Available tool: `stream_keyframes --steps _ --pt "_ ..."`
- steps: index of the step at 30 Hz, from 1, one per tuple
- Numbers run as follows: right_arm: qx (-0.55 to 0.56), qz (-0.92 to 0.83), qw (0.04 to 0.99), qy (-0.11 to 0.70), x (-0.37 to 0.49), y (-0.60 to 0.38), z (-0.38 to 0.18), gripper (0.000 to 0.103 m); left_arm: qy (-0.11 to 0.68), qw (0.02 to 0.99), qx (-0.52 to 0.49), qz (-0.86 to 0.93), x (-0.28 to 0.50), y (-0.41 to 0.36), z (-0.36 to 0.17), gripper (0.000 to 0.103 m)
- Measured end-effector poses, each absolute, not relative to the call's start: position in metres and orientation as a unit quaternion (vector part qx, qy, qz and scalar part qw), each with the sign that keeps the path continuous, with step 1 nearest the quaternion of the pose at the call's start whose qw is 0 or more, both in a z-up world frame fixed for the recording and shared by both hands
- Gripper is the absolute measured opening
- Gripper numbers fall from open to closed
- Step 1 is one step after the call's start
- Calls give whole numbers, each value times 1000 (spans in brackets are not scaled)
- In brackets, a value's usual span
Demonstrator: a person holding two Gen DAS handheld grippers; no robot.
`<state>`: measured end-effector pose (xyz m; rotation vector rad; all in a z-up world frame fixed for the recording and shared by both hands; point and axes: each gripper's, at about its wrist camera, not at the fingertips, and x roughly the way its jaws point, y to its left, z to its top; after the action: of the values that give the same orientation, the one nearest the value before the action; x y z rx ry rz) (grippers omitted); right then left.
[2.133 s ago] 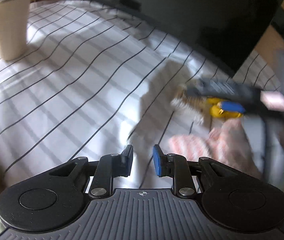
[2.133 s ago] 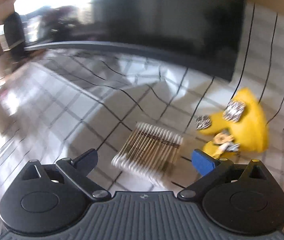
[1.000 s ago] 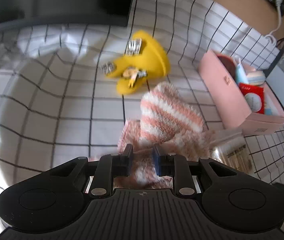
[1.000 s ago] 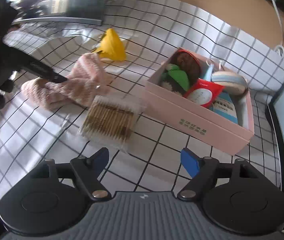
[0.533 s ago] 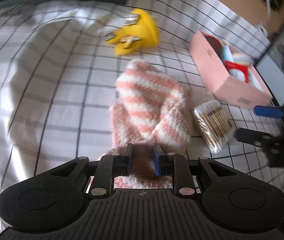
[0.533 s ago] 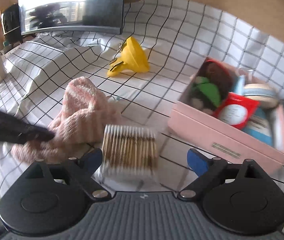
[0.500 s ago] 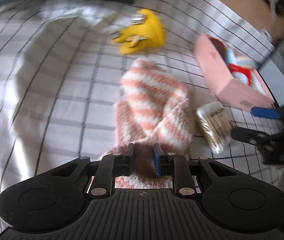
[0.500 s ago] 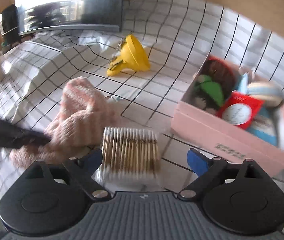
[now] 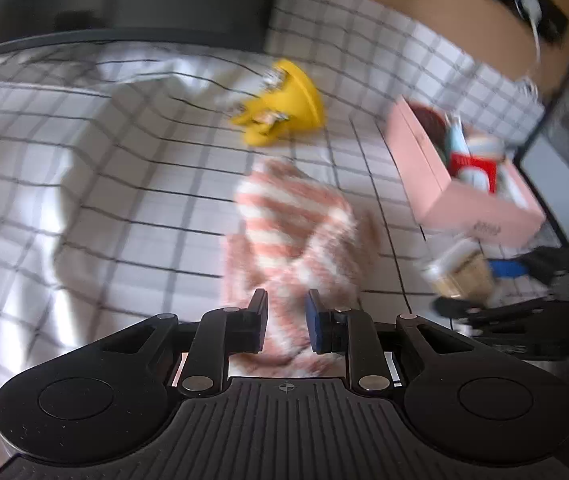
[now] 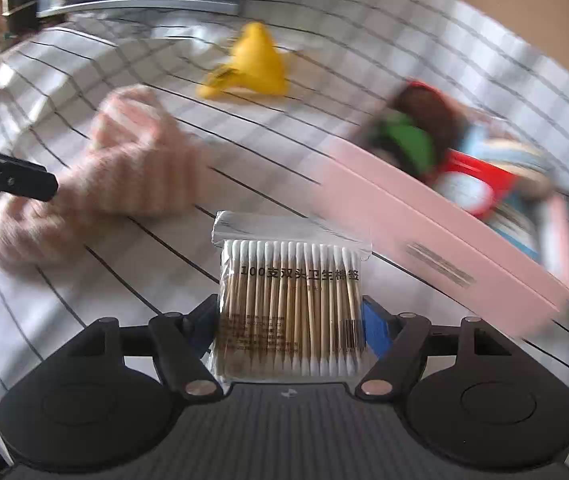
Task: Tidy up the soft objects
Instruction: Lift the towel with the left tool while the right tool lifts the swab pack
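Note:
A fluffy pink-and-white striped cloth (image 9: 296, 232) lies on the checked tablecloth. My left gripper (image 9: 286, 320) is shut on its near end; the cloth also shows in the right wrist view (image 10: 124, 168). My right gripper (image 10: 290, 320) is shut on a clear pack of cotton swabs (image 10: 292, 292), held just above the cloth-covered table. In the left wrist view the pack (image 9: 460, 270) shows at right. An open pink box (image 10: 444, 224) holding several small items stands to the right, also in the left wrist view (image 9: 436, 184).
A yellow funnel-shaped thing (image 9: 284, 108) with small clips lies beyond the striped cloth, also in the right wrist view (image 10: 252, 68). A dark monitor (image 9: 144, 0) stands at the back. A wooden wall with a plugged-in socket (image 9: 524, 0) is at back right.
My right gripper has closed on the cotton swab pack and lifted it. My left gripper keeps its hold on the striped cloth and has shifted a little.

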<state>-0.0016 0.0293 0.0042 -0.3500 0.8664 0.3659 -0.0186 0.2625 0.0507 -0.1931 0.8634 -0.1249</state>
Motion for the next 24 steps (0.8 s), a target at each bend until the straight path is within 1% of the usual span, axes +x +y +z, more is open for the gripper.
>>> stream_keyframes --steps 1,2,3,6,9,11,18,24 --pt "-169 161 879 415 -4 19 4 73 423 900 -81 -66 -12 253 46 23" --pt "-162 151 880 419 -6 10 2 77 429 898 -71 -71 -9 245 42 23" --pt "-149 143 882 423 -7 1 2 85 434 895 -61 -77 -5 236 37 22" --pt "-106 118 886 436 -8 -19 -2 96 439 894 -40 -86 0 219 29 23" --pt "-76 106 890 437 -7 -28 -6 101 438 894 -23 -88 4 212 28 23" --pt "-65 100 893 435 -9 -31 -9 103 436 895 -26 -88 5 213 27 23" --pt "-44 98 896 430 -10 -34 -12 103 419 902 -61 -82 -2 219 23 23" --pt "-42 101 908 403 -16 -33 -16 103 406 909 -69 -61 -13 226 41 23"
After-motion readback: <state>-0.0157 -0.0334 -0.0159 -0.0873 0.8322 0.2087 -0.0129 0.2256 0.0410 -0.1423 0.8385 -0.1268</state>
